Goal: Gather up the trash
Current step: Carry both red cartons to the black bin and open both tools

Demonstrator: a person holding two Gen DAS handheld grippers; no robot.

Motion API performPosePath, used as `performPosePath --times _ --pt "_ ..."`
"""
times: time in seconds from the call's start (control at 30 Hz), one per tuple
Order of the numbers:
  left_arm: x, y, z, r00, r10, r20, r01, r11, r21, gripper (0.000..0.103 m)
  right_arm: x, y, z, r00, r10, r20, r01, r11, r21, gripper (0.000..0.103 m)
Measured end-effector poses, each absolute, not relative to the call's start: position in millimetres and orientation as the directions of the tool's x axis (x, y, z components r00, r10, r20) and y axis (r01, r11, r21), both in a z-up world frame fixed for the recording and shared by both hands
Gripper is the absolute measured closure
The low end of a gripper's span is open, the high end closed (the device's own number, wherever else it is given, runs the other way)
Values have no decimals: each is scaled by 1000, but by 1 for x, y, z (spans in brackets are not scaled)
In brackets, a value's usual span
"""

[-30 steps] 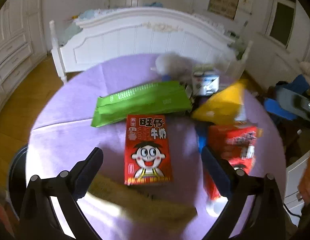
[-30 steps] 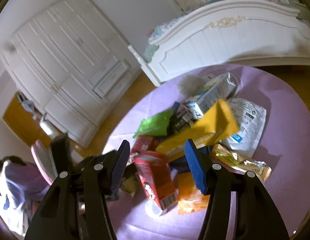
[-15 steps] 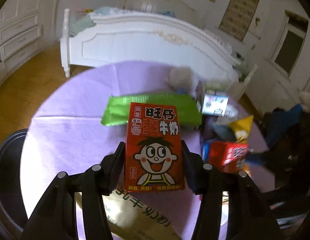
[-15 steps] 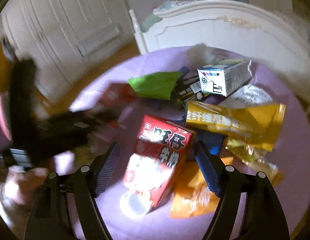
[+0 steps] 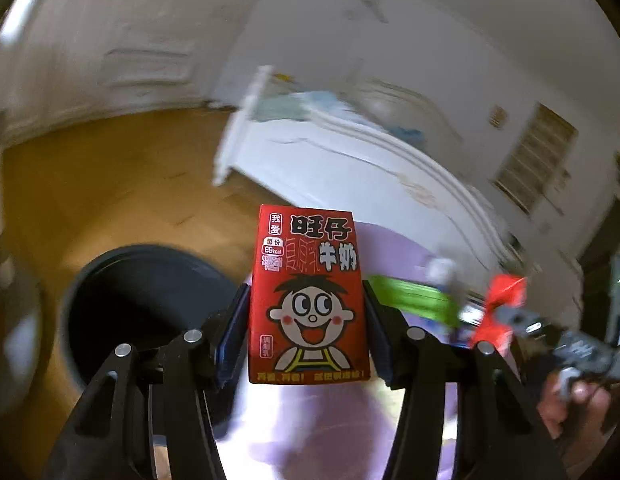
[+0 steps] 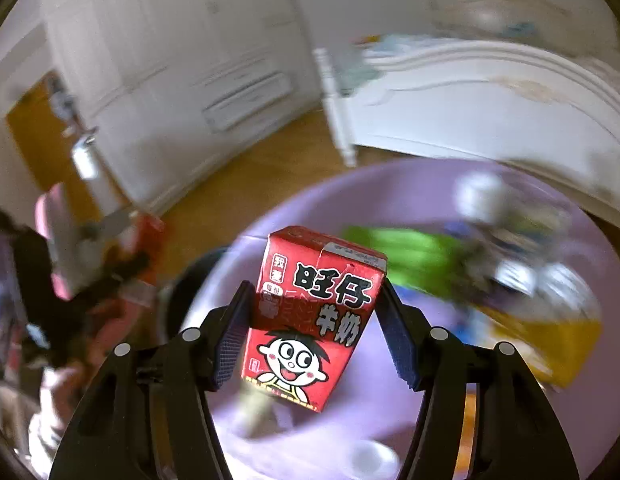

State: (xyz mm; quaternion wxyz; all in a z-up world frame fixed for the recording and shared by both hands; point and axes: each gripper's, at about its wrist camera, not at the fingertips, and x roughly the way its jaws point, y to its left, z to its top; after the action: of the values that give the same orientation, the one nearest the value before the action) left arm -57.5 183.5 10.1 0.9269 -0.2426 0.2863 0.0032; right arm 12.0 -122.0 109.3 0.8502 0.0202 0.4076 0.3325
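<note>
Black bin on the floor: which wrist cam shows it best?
Left wrist view. The black bin shows its open mouth and rim just left of the left gripper. The right wrist view catches only a blurred dark sliver beside the purple table.

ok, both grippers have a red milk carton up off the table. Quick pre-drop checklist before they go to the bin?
1. Left gripper shut on left carton, held square: ok.
2. Right gripper on right carton: carton tilted, contact on its right side unclear: cannot tell.
3. Black bin open and in view, left of the left carton: ok.
4. Left carton over the bin mouth: not ok, it hangs beside it.
5. Grippers apart from each other: ok.
6. Other trash remains on the purple table: ok.
</note>
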Motion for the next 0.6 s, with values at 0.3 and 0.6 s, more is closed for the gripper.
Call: performPosePath --times 0.3,0.6 --pt "-54 265 -48 764 -74 -641 -321 819 -476 50 29 51 93 218 607 -765 -739 614 277 41" --pt "-10 274 -94 704 -135 -697 -335 803 -494 50 43 142 26 168 444 -880 -786 600 153 41"
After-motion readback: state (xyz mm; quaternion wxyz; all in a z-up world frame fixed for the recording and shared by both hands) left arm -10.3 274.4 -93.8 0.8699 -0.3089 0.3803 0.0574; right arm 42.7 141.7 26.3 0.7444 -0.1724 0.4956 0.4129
